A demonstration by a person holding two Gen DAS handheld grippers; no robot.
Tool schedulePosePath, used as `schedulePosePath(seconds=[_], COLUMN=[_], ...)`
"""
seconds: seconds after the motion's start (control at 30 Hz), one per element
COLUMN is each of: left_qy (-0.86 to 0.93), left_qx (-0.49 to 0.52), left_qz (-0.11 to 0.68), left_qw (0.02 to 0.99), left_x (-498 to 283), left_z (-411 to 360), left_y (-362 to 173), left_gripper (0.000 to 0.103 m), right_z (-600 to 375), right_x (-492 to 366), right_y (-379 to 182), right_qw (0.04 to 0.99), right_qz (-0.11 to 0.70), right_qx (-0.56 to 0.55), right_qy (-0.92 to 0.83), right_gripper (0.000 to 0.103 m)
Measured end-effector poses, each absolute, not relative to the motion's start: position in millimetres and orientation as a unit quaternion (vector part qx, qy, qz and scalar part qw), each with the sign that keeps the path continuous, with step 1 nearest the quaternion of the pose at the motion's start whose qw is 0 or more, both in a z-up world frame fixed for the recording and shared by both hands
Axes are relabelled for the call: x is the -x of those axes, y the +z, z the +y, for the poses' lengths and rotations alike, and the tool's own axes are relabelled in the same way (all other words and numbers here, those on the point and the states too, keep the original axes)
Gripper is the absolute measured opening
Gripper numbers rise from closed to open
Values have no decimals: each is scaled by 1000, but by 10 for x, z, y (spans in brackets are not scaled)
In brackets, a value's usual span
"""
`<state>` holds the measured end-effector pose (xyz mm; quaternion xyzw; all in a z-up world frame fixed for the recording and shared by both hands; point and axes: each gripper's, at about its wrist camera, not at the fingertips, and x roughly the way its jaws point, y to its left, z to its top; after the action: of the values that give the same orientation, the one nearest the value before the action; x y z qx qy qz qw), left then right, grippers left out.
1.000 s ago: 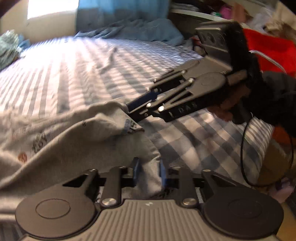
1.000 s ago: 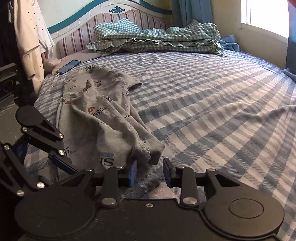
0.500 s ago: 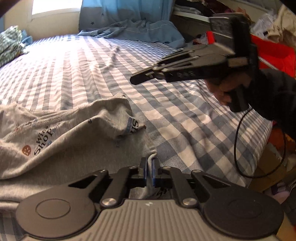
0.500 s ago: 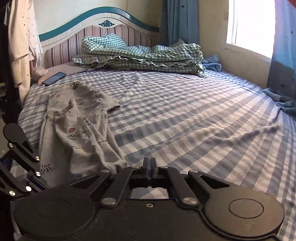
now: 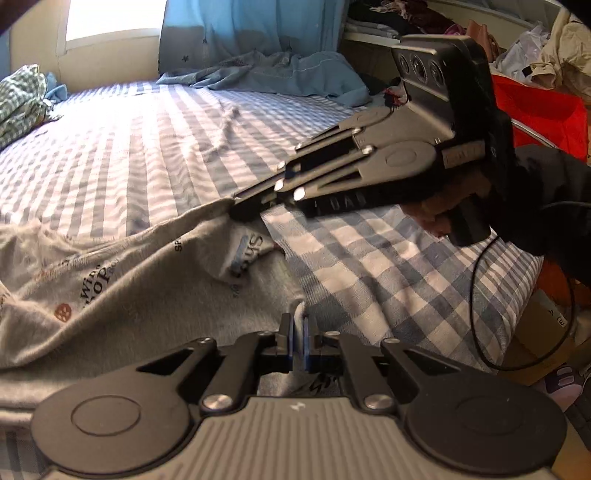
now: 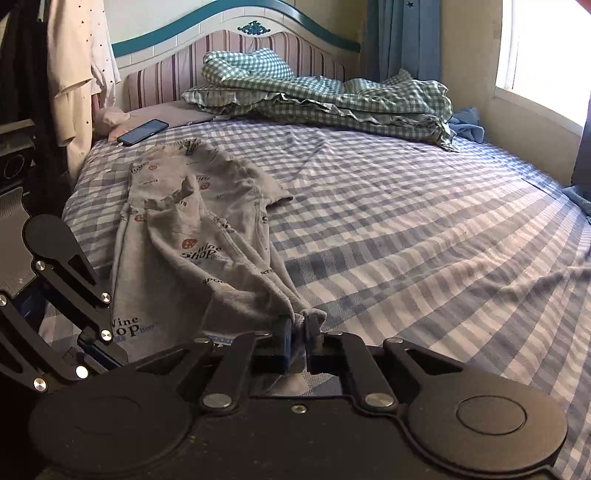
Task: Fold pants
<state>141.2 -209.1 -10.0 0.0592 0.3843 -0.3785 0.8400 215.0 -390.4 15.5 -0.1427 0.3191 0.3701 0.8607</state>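
The grey pants (image 6: 192, 236) lie lengthwise near the left edge of the bed (image 6: 406, 229) in the right wrist view, one end up toward the headboard (image 6: 236, 48), the near end gathered at both grippers. The cloth is rumpled, printed with dark lettering and small red-brown round marks, and one leg is partly doubled over the other.

The right gripper (image 6: 298, 338) has its jaws clenched on a bunched corner of the near hem; a small knot of grey fabric pokes up between them, and the cloth runs taut from that pinch back toward the rest of the garment. In the left wrist view this same gripper reaches in from the right with its tip at the raised fold of cloth.

The left gripper (image 5: 297, 341) is likewise closed on the pants, a thin edge of grey fabric standing up between its blue-lined jaws.

A hand (image 5: 439, 214) in a dark sleeve holds the right gripper's handle, with a black cable looping below it.

The bed carries a blue-and-white checked sheet. A green checked quilt (image 6: 325, 99) is heaped by the headboard, and a dark phone (image 6: 143, 132) lies just beyond the far end of the pants. A blue curtain (image 5: 251, 33) hangs beside the window (image 6: 543, 55).
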Motion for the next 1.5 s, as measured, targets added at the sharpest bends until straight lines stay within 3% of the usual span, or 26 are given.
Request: schedulePosePath(seconds=[0.07, 0.27, 0.3, 0.37, 0.43, 0.5, 0.57, 0.63, 0.7, 0.73, 0.83, 0.87, 1.03, 1.2, 1.23, 1.27, 1.3, 1.5], left_qy=[-383, -379, -379, -379, -378, -378, -380, -388, -382, -373, -317, -291, -177, -170, -166, -159, -146, -135], left_qx=[-66, -51, -51, -56, -59, -54, -43, -23, -1, 11, 39, 52, 77, 83, 81, 80, 79, 100], left_qz=[395, 404, 403, 401, 402, 404, 404, 404, 401, 397, 373, 366, 360, 369, 374, 385, 392, 394], left_qw=[832, 831, 831, 832, 832, 831, 831, 828, 832, 838, 871, 882, 913, 910, 909, 906, 905, 904], left_x=[-1397, -1401, -1402, -1391, -1390, -1397, -1403, -1403, -1412, -1411, -1410, -1423, -1616, -1861, -1894, -1912, -1923, -1793], left_z=[-2116, -2091, -2079, -2090, -2103, -2097, -2051, -1932, -1711, -1575, -1059, -862, -160, -2, -23, -8, -9, 77], left_y=[-127, -220, -223, -227, -236, -253, -257, -240, -174, -129, 21, 61, 50, -69, -90, -126, -145, -48], left_gripper=[3, 3, 4, 4, 4, 4, 5, 12, 29, 33, 35, 35, 37, 41, 41, 35, 4, 1], right_z=[-3981, -4206, -4184, -4133, -4013, -3844, -3643, -3587, -3703, -3731, -3452, -3329, -2610, -2116, -2057, -2011, -1985, -2009], right_x=[-2194, -2391, -2336, -2239, -2171, -2200, -2252, -2362, -2449, -2465, -2496, -2537, -2790, -2940, -2957, -2970, -2968, -2924], right_y=[227, 319, 319, 334, 341, 258, 59, -26, 116, 226, 418, 420, 248, 189, 176, 162, 156, 356], right_qw=[870, 886, 881, 869, 862, 853, 850, 872, 891, 894, 873, 863, 799, 757, 754, 754, 752, 751], right_qz=[314, 319, 316, 318, 321, 340, 360, 355, 338, 328, 310, 313, 341, 359, 363, 365, 362, 326], right_qx=[140, 105, 100, 99, 101, 111, 183, 227, 171, 142, 128, 119, 122, 111, 116, 124, 128, 111], right_qy=[352, 320, 337, 366, 380, 379, 338, 250, 250, 270, 354, 379, 479, 535, 535, 533, 535, 564], right_gripper=[0, 0, 4, 34, 46, 41, 8, 5, 9, 18, 39, 41, 41, 41, 34, 14, 3, 2])
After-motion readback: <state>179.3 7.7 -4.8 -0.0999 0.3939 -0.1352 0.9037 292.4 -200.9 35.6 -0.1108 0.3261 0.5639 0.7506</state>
